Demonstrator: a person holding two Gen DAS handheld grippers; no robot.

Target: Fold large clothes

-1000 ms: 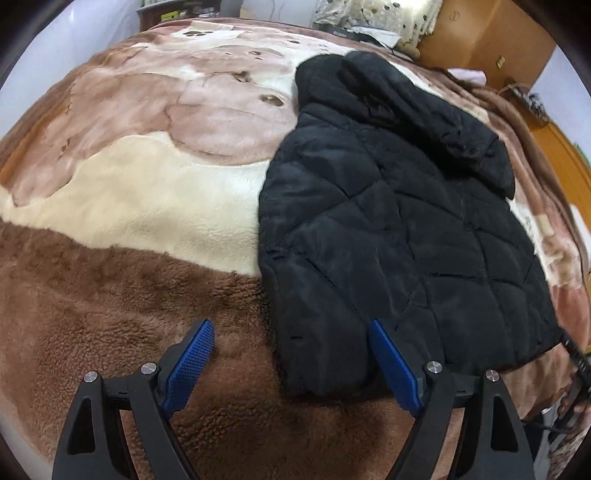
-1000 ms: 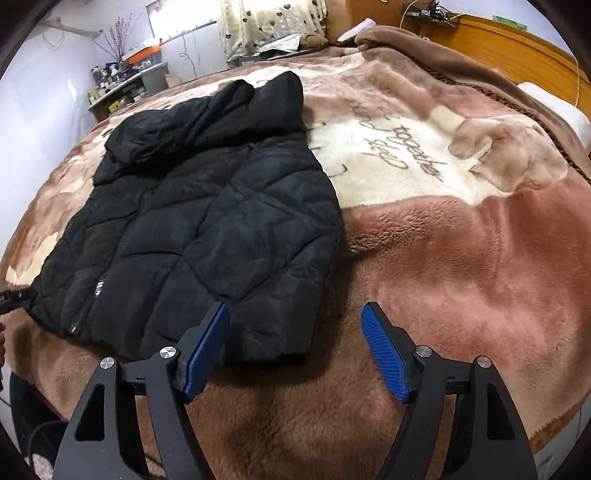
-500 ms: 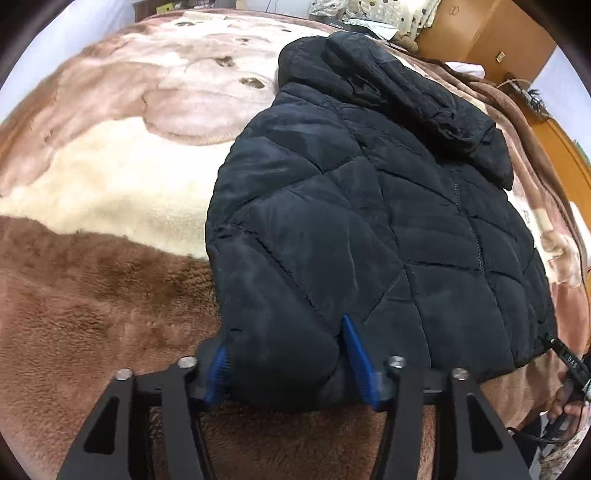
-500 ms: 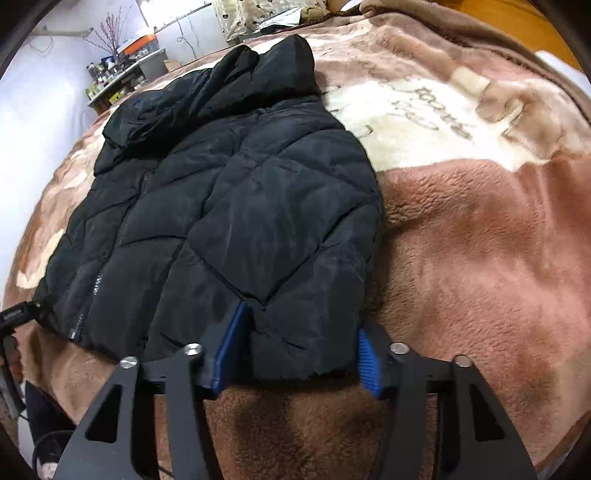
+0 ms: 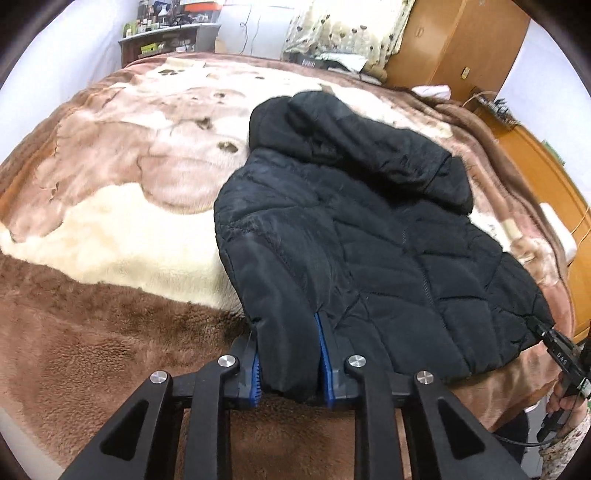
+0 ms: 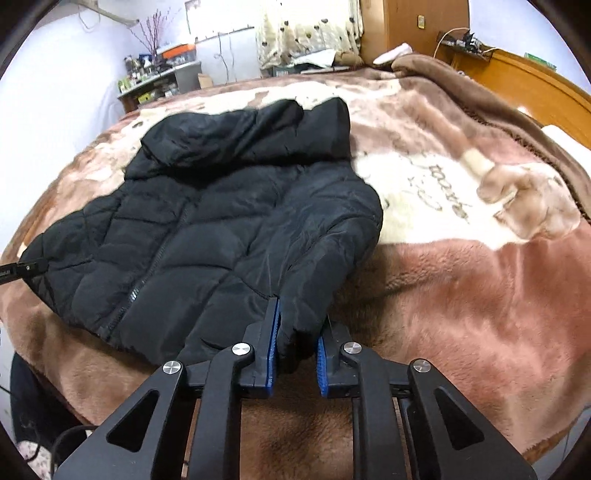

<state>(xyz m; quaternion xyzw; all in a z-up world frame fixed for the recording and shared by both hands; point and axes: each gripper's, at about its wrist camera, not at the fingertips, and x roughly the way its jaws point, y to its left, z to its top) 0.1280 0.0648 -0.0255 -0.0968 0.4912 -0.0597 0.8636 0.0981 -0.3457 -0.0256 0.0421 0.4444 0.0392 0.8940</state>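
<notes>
— Where's the jacket?
— Black quilted jacket [image 5: 369, 236] spread on the plush blanket [image 5: 110, 229] covering the bed, hood toward the far edge, hem toward the near edge. Zip down the middle, closed as far as can be seen.

— And the left gripper [image 5: 290, 354]?
— At the near edge of the bed, pinching the end of one sleeve. Blue pads [image 5: 322, 343] pressed into the padded cloth on both sides, jaws just closed in on it. Cuff end bunched between the fingers, raised a little off the brown part of the blanket (cream patch further back, beside that shoulder).

— Right gripper [image 6: 295, 352]?
— Same story on the other sleeve. Jaws just drawn together, narrow gap filled by the black cuff, blue pads [image 6: 272, 332] squeezing it. Sleeve running up from the claw to the shoulder, lying partly over the jacket's front panel.

— Anything else around?
— In the left wrist view, the right gripper's black tip at the jacket's far hem corner, with a hand [image 5: 563, 398] and a patterned sleeve below it. Wooden headboard [image 6: 528, 85] along one side of the bed, cluttered shelf [image 6: 159, 81] and spotted curtain [image 6: 306, 33] past the far edge. Script lettering on the blanket, too blurred to read.
</notes>
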